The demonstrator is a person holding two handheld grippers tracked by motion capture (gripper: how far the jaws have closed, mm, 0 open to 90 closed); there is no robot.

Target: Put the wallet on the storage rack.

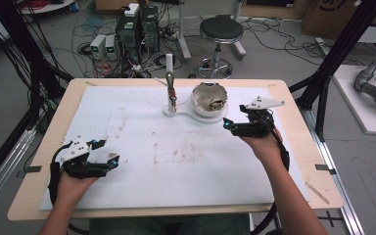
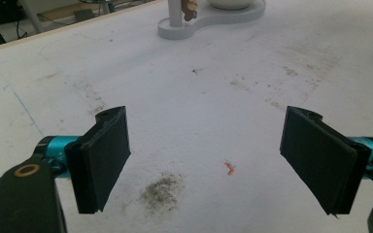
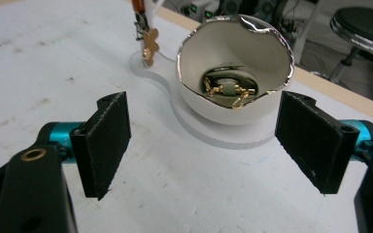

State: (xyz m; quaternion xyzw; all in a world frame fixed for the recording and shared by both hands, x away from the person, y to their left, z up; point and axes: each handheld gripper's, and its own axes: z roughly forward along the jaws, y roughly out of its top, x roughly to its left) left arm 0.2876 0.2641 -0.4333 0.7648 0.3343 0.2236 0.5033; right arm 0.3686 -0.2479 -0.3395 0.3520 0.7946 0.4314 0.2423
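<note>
A white egg-shaped bowl (image 1: pixel 209 99) with a gold rim stands on a white base (image 1: pixel 176 111) at the back middle of the table. Gold jewellery (image 3: pixel 228 90) lies inside the bowl (image 3: pixel 233 63). From the white post (image 1: pixel 169 73) on the same base hangs a small gold and brown piece (image 3: pixel 148 41). My right gripper (image 1: pixel 235 115) is open just right of the bowl, and its jaws (image 3: pixel 201 126) frame the bowl without touching it. My left gripper (image 1: pixel 106 151) is open at the front left, with nothing between its jaws (image 2: pixel 206 145).
A stained white mat (image 1: pixel 142 147) covers the wooden table (image 1: pixel 29 196). A tiny red scrap (image 2: pixel 230 168) and a grey smudge (image 2: pixel 162 191) lie on the mat under the left gripper. Beyond the far edge stand a black stool (image 1: pixel 221 30) and computer boxes (image 1: pixel 137 27).
</note>
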